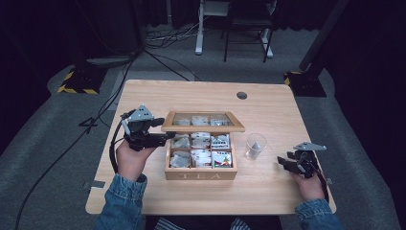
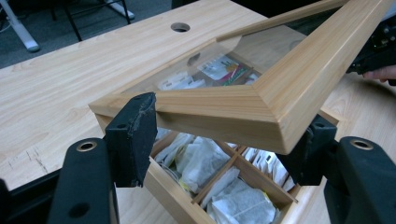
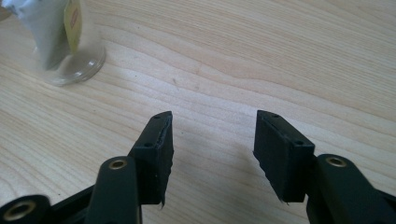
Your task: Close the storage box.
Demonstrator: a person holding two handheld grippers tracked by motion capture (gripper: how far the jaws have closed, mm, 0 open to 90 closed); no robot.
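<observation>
The tea box (image 1: 201, 173) sits at the middle of the table (image 1: 268, 191), its glass-paned lid (image 1: 203, 127) lifted partway. The left gripper (image 1: 165, 136) has its jaws closed on the lid's left front corner; in the left gripper view one pad presses each side of the wooden frame (image 2: 261, 112), holding it raised above the compartments. Six compartments show inside the box, in two rows of three, each filled with tea bags (image 1: 201, 157); the right front one holds a colourful packet (image 1: 222, 159).

One drinking glass (image 1: 254, 146) stands just right of the box, with a tea bag (image 3: 49, 28) inside it. Further right of the box, past the glass, the right gripper (image 1: 283, 164) lies low over the table with its jaws about half open and empty, bare wood between them in the right gripper view. Nothing lies between this gripper and the glass.

A round cable hole (image 1: 242, 95) sits in the table behind the box.
</observation>
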